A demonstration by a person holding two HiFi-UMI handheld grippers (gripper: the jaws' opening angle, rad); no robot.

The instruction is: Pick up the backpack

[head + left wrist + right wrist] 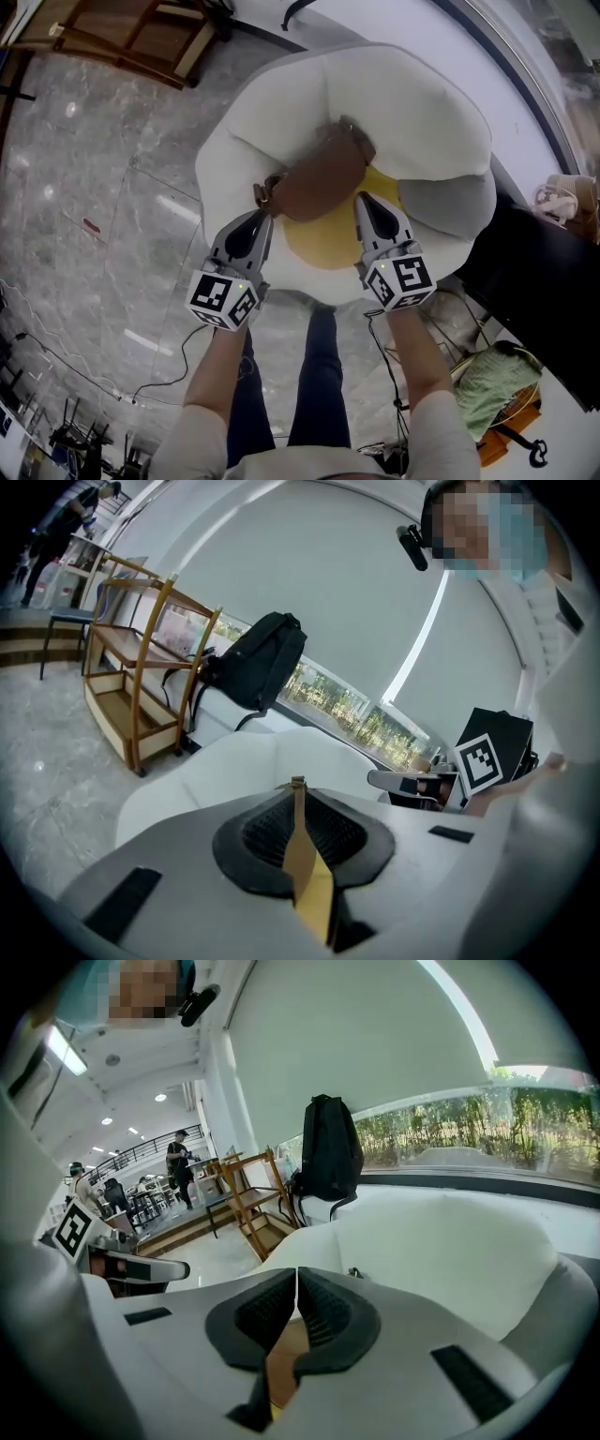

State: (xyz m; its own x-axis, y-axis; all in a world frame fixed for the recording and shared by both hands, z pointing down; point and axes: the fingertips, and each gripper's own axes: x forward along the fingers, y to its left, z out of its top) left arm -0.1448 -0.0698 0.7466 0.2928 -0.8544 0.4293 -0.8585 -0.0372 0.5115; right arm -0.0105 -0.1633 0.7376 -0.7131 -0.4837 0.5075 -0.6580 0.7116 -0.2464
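A brown backpack lies on a white flower-shaped seat with a yellow middle. My left gripper is at the bag's left end, and my right gripper is at its right side. In the left gripper view the left gripper is shut on a tan strap that stands edge-on between the pads. In the right gripper view the right gripper is shut too, with brown backpack material caught low between its jaws.
A black backpack hangs behind the seat by the window. A wooden shelf rack stands on the marble floor to the left. A black table and a green cloth are at the right. People stand far off.
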